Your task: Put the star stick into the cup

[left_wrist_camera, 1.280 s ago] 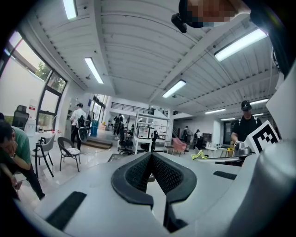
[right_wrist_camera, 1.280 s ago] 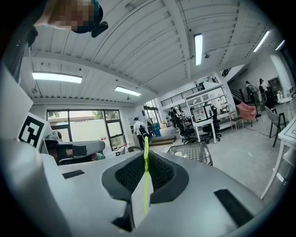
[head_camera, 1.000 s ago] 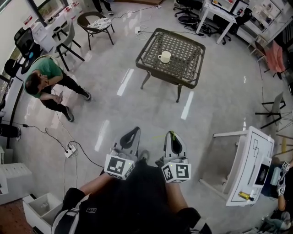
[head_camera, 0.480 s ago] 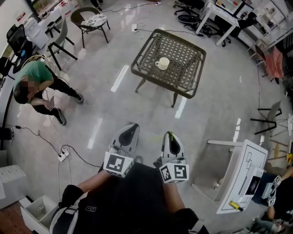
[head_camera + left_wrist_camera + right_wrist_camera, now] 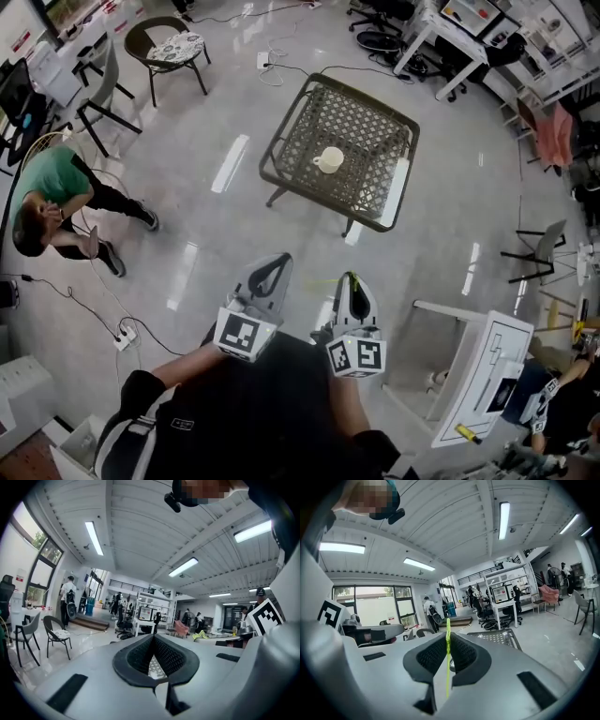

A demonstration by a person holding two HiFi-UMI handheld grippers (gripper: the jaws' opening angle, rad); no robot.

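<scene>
A white cup (image 5: 329, 160) stands on a dark wicker table (image 5: 380, 202) some way ahead on the floor. Both grippers are held low and close to the person's body, well short of the table. My right gripper (image 5: 352, 279) is shut on the star stick (image 5: 349, 277), a thin yellow-green rod. In the right gripper view the star stick (image 5: 447, 654) runs upright between the jaws of my right gripper (image 5: 447, 638), with the wicker table (image 5: 499, 637) behind. My left gripper (image 5: 273, 270) is shut and holds nothing; in its own view my left gripper (image 5: 153, 640) has its jaws together, and the stick's star (image 5: 205, 634) shows at right.
A person in a green top (image 5: 45, 202) crouches at left. A white desk (image 5: 480, 367) stands at right. Cables and a power strip (image 5: 122, 339) lie on the floor at lower left. Chairs (image 5: 172, 49) stand at far left, office desks at far right.
The view has advanced toward the wicker table, which now sits lower and nearer in the head view. Both grippers keep their pose, the right still holding the stick.
</scene>
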